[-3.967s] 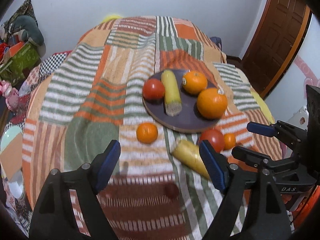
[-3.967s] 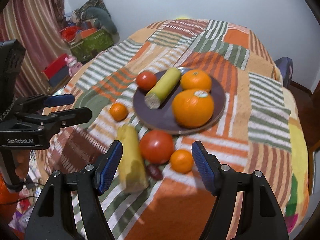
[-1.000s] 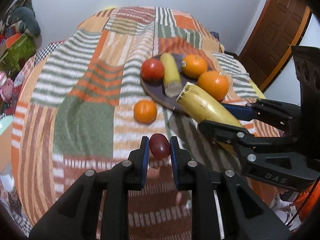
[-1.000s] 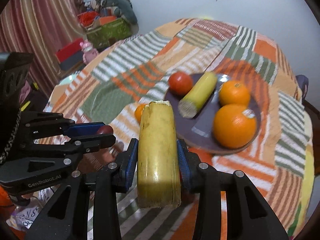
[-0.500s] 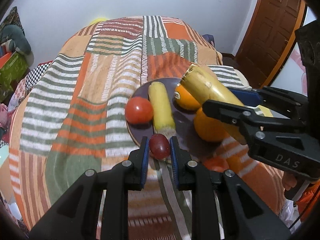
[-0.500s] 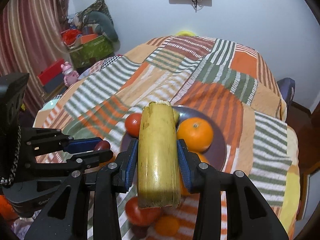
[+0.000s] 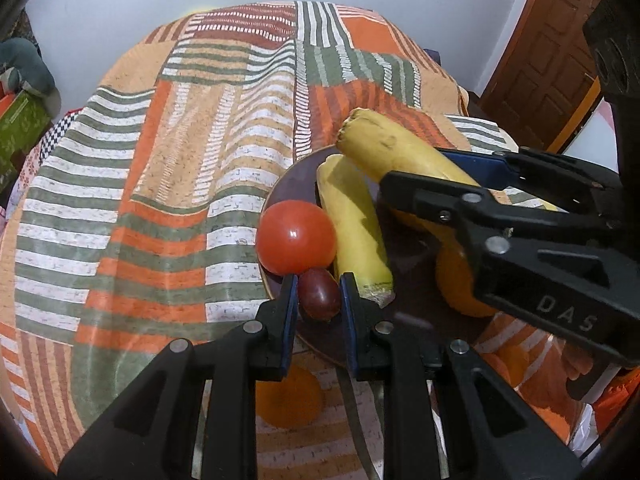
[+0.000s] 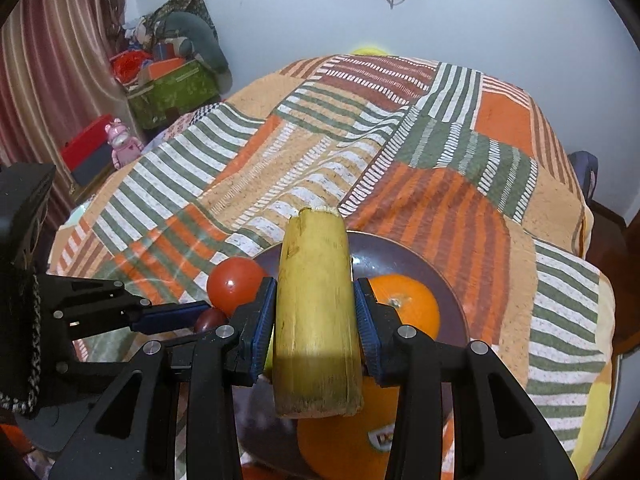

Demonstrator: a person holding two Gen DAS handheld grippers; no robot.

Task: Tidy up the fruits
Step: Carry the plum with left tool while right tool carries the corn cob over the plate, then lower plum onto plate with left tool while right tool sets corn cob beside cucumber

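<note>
My left gripper (image 7: 319,295) is shut on a small dark red grape (image 7: 319,294), held over the near left rim of the dark round plate (image 7: 292,178). A red tomato (image 7: 295,237) and a yellow banana piece (image 7: 356,224) lie on the plate just past the grape. My right gripper (image 8: 316,316) is shut on a cut yellow banana piece (image 8: 316,312) above the plate (image 8: 420,258), over two oranges (image 8: 404,308). The same held banana (image 7: 400,152) shows at the right of the left wrist view.
A small orange (image 7: 288,396) lies on the patchwork striped cloth (image 7: 160,184) below my left gripper. More orange fruit (image 7: 508,364) sits on the cloth right of the plate. A green box (image 8: 172,88) and toys stand at the far left, a wooden door (image 7: 540,64) at the right.
Both grippers moved forward over the plate, carrying the grape and the banana piece. The plate's fruits now sit close under them; the small orange on the cloth has slipped beneath my left gripper.
</note>
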